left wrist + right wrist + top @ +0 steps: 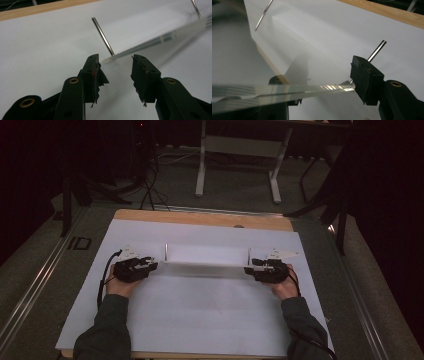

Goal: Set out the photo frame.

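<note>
- A wooden counter (pixel 200 218) is carrying a large white sheet (pixel 200 315) that is covering nearly all of its top; a strip of bare wood is showing along the far edge.
- A clear rectangular panel (pixel 206 256), apparently acrylic, is sitting across the middle of the white sheet, running left to right between the two hands. In the left gripper view its thin edge (pixel 160 40) is stretching away to the upper right; in the right gripper view its edge (pixel 287 91) is crossing the bottom of the frame as a bright band.
- Two thin metal rods are standing upright at the panel's ends: the left rod (pixel 166 251) and the right rod (pixel 249 254). In the left gripper view the near rod (pixel 103 37) is rising just beyond the jaws, at the panel's corner.
- The person's sleeved forearms are coming in from the bottom, one to each end of the panel.
- The left tool (pixel 150 265) is sitting released, its jaws spread wide with the panel's corner lying just ahead of the gap, not touching either pad.
- The right tool (pixel 253 266) is at the panel's right end; the panel's edge is meeting the right-hand jaw's pad, but the other jaw is blurred behind the panel, so I cannot tell whether it is clenched.
</note>
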Motion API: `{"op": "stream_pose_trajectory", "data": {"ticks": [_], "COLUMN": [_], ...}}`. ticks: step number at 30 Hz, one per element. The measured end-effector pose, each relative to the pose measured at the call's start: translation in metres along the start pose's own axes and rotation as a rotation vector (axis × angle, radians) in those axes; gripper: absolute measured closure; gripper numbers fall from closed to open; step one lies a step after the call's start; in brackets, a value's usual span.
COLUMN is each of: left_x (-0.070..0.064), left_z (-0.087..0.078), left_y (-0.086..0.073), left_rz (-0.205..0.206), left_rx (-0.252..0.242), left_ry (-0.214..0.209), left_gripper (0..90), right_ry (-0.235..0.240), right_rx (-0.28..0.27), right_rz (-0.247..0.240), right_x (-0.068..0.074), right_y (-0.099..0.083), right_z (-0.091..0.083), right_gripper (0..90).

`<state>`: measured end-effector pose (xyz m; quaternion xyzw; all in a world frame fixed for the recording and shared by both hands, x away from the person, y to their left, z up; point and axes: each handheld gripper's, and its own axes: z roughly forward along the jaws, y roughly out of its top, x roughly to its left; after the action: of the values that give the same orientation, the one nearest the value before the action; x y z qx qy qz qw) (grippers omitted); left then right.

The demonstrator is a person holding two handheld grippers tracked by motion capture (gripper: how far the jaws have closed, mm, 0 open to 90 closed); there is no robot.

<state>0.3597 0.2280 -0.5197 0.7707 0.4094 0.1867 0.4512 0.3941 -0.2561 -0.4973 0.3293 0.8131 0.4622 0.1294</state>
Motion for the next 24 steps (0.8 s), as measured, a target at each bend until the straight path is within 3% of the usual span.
{"op": "stream_pose_trajectory", "data": {"ticks": [5,9,24], "left_x": [-0.008,-0.013,-0.021], "left_z": [0.001,0.004,0.013], "left_y": [0.001,0.007,0.02], "left_rz": [0.055,0.082,0.124], "left_rx": [-0.033,-0.05,-0.08], "left_ry": [-0.039,-0.045,-0.064], "left_gripper": [56.5,55.7,51.8], "right_ry": [0.004,0.007,0.032], "right_rx": [0.005,0.007,0.018], "right_rz": [0.007,0.011,0.039], "right_x": [-0.001,-0.002,-0.008], "right_y": [0.001,0.002,0.005], "right_z": [0.0,0.001,0.002], "right_gripper": [45.5,45.2,44.4]}}
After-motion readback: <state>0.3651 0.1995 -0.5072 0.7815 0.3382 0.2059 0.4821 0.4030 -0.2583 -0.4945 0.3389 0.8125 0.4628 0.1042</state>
